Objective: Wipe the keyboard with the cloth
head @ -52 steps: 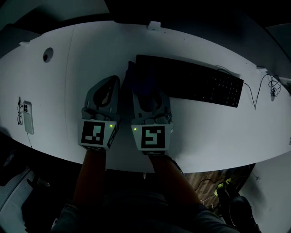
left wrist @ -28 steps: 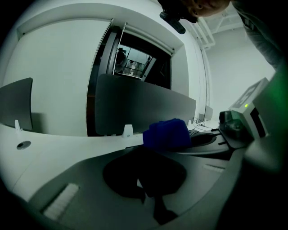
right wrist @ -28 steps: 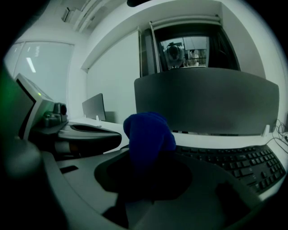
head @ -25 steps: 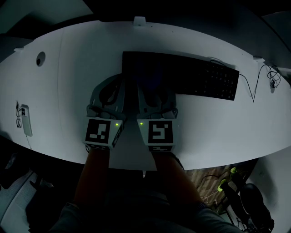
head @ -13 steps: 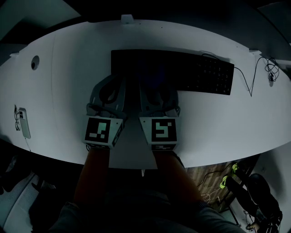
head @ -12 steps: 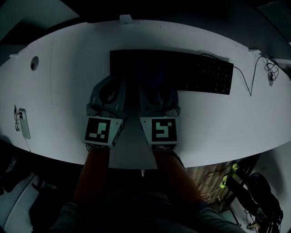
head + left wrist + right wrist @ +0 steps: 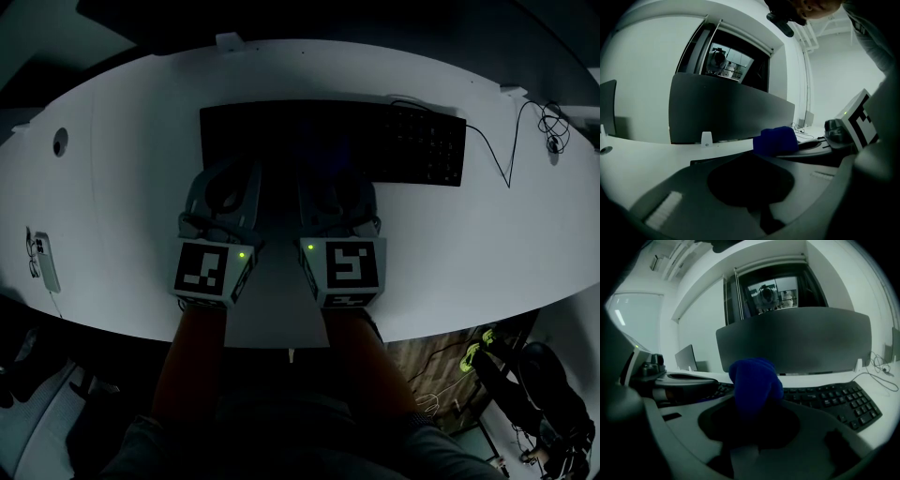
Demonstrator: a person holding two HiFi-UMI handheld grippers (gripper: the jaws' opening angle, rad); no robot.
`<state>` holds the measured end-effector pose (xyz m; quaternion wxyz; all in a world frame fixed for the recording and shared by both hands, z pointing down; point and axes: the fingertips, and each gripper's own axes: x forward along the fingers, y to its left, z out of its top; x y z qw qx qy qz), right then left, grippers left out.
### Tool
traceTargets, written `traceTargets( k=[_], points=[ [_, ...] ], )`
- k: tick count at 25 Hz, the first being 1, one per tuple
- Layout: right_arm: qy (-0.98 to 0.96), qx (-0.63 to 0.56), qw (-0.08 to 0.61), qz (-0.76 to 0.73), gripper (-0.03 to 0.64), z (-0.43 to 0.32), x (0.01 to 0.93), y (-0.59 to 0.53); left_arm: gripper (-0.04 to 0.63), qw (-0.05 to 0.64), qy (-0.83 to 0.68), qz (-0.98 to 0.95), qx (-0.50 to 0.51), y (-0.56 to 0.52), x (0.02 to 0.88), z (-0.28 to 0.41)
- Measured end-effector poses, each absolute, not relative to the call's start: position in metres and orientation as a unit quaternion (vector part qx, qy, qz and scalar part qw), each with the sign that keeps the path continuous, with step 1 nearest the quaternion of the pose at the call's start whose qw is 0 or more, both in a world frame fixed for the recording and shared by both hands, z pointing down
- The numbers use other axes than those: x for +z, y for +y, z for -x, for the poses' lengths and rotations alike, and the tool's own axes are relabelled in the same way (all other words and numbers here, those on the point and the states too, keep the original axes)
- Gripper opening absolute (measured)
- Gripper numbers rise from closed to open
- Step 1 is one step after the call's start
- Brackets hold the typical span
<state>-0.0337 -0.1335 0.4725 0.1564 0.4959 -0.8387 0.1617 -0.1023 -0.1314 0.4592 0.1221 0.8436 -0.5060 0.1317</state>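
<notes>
Fingers of the right gripper (image 7: 757,404) are pinched on the bunched blue cloth (image 7: 754,378), which sits on the keyboard (image 7: 834,401) near its middle. The left gripper (image 7: 750,164) rests alongside, fingers together and empty. This looks like mid-wipe; the next move calls for sweeping the cloth toward the number pad with light pressure.

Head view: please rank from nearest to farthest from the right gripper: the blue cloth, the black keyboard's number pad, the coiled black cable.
From the right gripper:
1. Blue cloth: pinched between its jaws, just ahead of it.
2. Black keyboard's number pad: ahead and to the right.
3. Coiled black cable: far right, well past the keyboard's end.
</notes>
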Motion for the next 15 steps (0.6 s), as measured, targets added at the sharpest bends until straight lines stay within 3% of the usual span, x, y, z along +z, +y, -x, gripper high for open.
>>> traceTargets(
  k=[15],
  points=[
    [-0.824, 0.164, 0.151, -0.52, 0.129, -0.03, 0.474, -0.137, 0.005, 0.123, -0.489, -0.853, 0.135, -0.132, 0.462, 0.045]
  ],
)
